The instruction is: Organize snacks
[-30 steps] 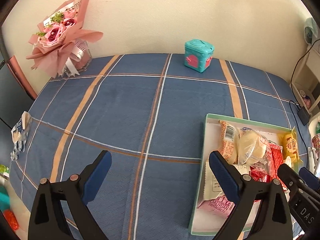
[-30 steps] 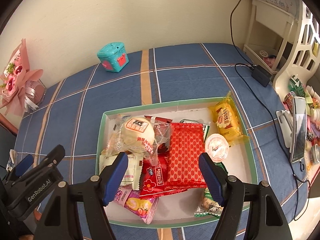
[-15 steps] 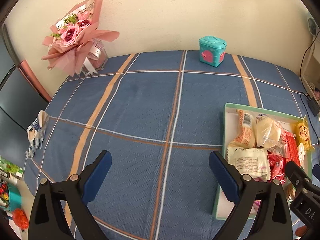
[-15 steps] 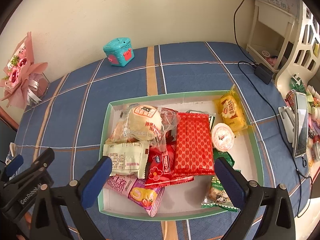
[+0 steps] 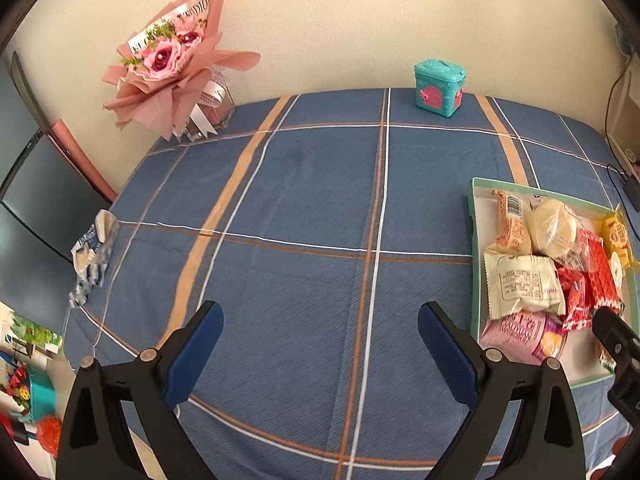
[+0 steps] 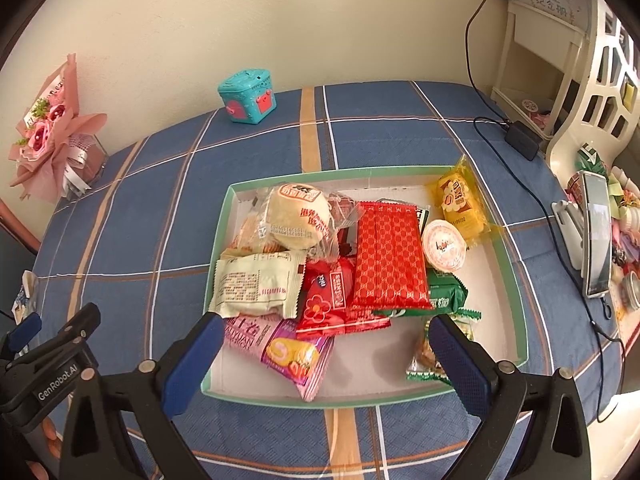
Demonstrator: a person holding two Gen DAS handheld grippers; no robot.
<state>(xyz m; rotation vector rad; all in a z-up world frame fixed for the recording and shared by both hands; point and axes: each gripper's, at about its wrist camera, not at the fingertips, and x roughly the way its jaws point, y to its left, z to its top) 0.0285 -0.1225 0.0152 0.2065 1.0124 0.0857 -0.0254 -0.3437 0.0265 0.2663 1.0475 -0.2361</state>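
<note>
On the blue plaid tabletop (image 6: 392, 136) we see a pink paper-wrapped bouquet (image 6: 48, 132) at left, then a teal toy box (image 6: 247, 97). Our left gripper (image 5: 320, 350) gapes over bare cloth. The green-rimmed white cardboard tray (image 6: 516, 280) holds heaped snack packets; the red patterned packet (image 6: 390, 256) runs lengthwise away from us. Our right gripper (image 6: 324, 360) hangs wide apart and empty over the tray's near edge.
</note>
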